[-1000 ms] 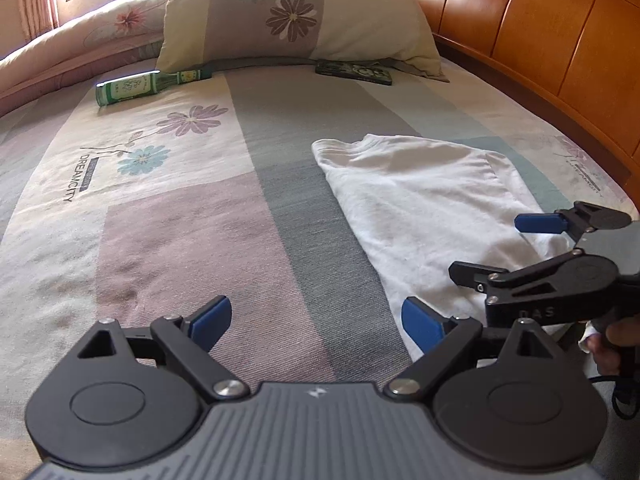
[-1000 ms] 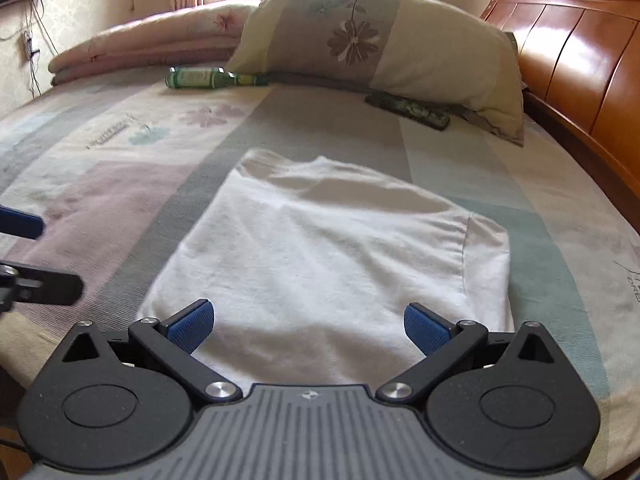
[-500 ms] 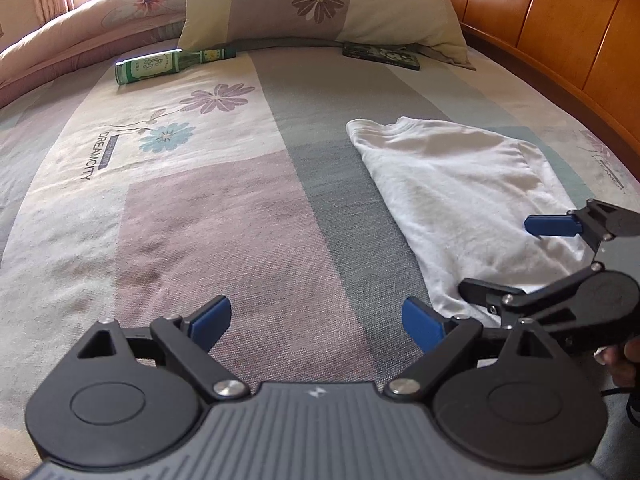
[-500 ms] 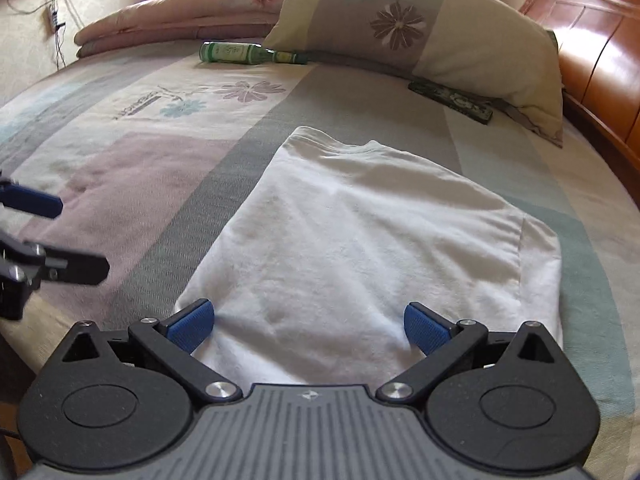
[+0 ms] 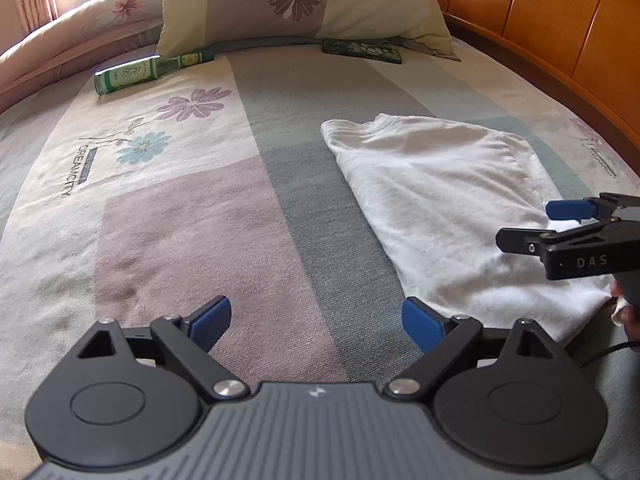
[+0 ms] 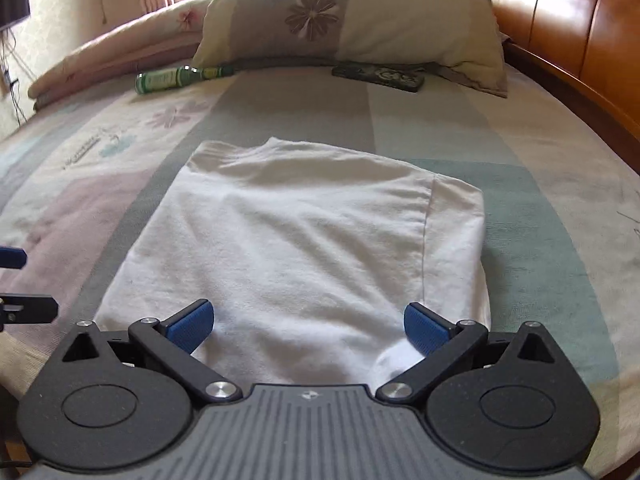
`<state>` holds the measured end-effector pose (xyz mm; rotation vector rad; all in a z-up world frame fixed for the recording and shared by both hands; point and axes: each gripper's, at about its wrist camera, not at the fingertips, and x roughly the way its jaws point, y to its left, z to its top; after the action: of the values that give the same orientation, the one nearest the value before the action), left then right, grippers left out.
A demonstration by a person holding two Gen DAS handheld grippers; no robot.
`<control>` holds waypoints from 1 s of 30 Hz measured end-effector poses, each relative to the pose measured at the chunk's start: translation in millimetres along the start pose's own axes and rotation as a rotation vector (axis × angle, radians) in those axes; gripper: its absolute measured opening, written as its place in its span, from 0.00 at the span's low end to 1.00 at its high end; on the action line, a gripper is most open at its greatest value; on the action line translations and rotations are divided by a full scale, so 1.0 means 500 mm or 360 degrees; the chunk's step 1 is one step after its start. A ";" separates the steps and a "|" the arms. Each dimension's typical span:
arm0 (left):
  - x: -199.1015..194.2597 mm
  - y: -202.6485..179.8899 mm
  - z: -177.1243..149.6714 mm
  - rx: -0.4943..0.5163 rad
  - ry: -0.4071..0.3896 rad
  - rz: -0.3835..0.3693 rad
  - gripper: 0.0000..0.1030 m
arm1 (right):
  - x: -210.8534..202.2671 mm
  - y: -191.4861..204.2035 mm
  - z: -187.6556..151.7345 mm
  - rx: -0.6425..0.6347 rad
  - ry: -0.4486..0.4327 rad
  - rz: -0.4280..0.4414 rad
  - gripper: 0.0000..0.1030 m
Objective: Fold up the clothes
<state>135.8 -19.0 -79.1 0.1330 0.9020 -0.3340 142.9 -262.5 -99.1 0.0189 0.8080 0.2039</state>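
Observation:
A white T-shirt (image 6: 312, 240) lies flat on the bed, folded into a long panel with its collar end far from me; it also shows at the right of the left wrist view, the T-shirt (image 5: 448, 200). My right gripper (image 6: 308, 326) is open, low over the shirt's near hem, nothing between its fingers. My left gripper (image 5: 316, 320) is open above bare bedspread, just left of the shirt's near corner. The right gripper (image 5: 560, 224) appears from the side in the left wrist view. The left gripper's fingertips (image 6: 12, 258) peek in at the left edge of the right wrist view.
A green bottle (image 5: 132, 74) lies on the floral bedspread (image 5: 180, 220) near a large pillow (image 5: 296, 0). A dark flat box (image 5: 362, 51) rests by the pillow. A wooden headboard (image 5: 560, 20) runs along the right. A rolled quilt (image 6: 116, 56) sits far left.
Both grippers have moved forward and lower toward the shirt's near hem. The right gripper now hangs over the hem; both stay open.

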 end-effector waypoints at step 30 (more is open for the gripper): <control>0.100 0.006 0.086 -0.0288 -0.0031 -0.0485 0.91 | -0.058 -0.187 -0.004 0.0447 0.0024 0.0184 1.00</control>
<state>197.4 -38.4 -92.0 -0.1767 0.9294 -0.5333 138.2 -359.8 -88.5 0.3292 0.8463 0.1987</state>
